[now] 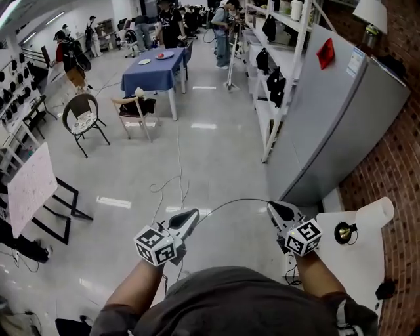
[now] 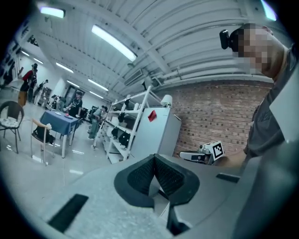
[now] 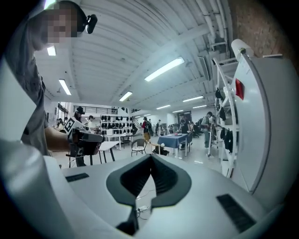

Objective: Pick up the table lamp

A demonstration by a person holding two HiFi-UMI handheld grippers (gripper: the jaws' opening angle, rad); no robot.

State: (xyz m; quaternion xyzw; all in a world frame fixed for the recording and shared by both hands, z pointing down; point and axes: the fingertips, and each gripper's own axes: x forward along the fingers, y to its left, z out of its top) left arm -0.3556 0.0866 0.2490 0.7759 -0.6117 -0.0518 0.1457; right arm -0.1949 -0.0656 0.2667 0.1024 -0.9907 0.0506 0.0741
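Observation:
A table lamp (image 1: 371, 14) with a white shade stands on top of the tall grey fridge (image 1: 341, 111) at the far right, well away from both grippers. It shows as a small white shape above the fridge in the left gripper view (image 2: 166, 100) and the right gripper view (image 3: 238, 46). My left gripper (image 1: 192, 214) and right gripper (image 1: 275, 207) are held side by side over the floor, pointing ahead. In their own views the left gripper (image 2: 154, 158) and right gripper (image 3: 150, 158) are shut, pads meeting, with nothing between them.
A white table (image 1: 357, 262) at my lower right carries a white tube (image 1: 371, 213) and a small black-and-brass object (image 1: 344, 232). White shelving (image 1: 272, 79) stands beside the fridge. A cable (image 1: 177, 184) trails on the floor. Further off are a blue-clothed table (image 1: 154, 72), chairs (image 1: 82, 118) and several people.

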